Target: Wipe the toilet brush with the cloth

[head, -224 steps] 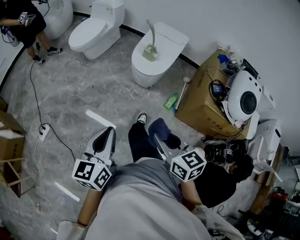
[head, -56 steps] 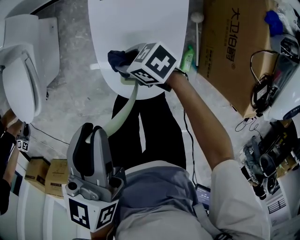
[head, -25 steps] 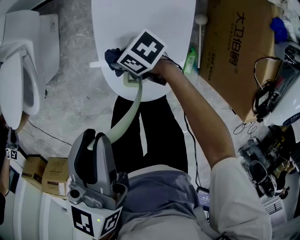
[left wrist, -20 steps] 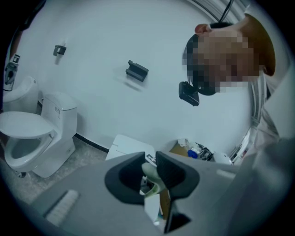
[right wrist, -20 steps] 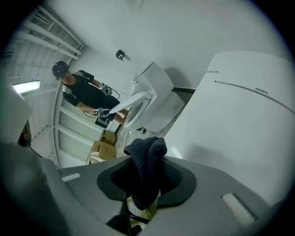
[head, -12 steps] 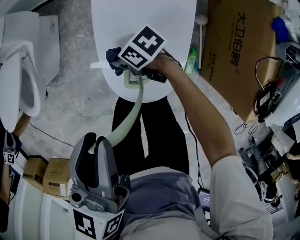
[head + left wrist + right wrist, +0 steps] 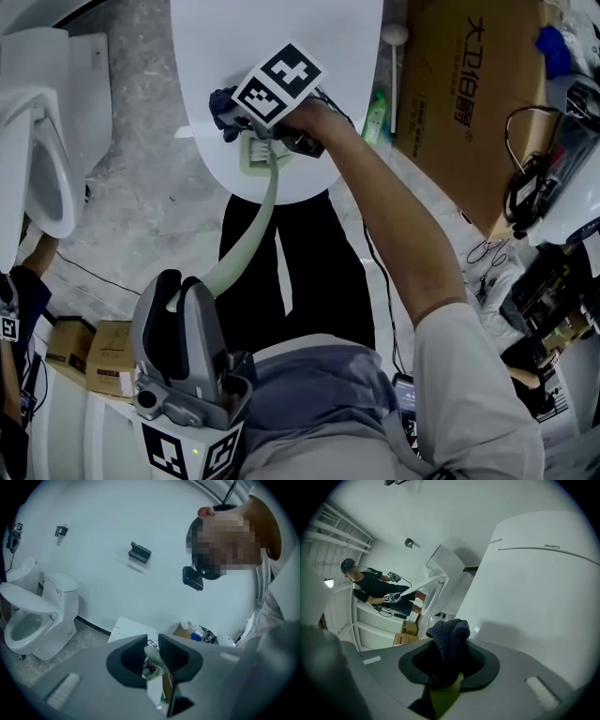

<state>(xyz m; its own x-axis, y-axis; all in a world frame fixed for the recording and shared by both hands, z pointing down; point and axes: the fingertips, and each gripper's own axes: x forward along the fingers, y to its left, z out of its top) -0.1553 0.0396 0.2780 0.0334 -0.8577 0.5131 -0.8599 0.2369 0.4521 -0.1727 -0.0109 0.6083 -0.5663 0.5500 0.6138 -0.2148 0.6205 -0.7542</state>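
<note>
The pale green toilet brush [image 7: 246, 234] slants from my left gripper [image 7: 180, 298] up to its head [image 7: 255, 156], which rests on the white toilet lid [image 7: 281, 37]. My left gripper is shut on the handle end [image 7: 152, 654]. My right gripper [image 7: 246, 127], under its marker cube, is shut on a dark blue cloth [image 7: 223, 107] that is pressed around the brush just beside the head. In the right gripper view the cloth [image 7: 449, 641] bulges out between the jaws, with the green handle [image 7: 445, 698] below it.
A second toilet [image 7: 37, 141] stands at the left and a large cardboard box [image 7: 469, 103] at the right. A green bottle [image 7: 375, 117] and a white stick [image 7: 394, 56] lie between box and toilet. The person's black trousers [image 7: 300, 272] are below the lid. Another person [image 7: 370, 590] stands farther off.
Nine seconds ago the brush stood on the lid, far from both grippers. Over the last second the right gripper and cloth slid slightly along the handle toward the brush head; the left gripper kept its hold.
</note>
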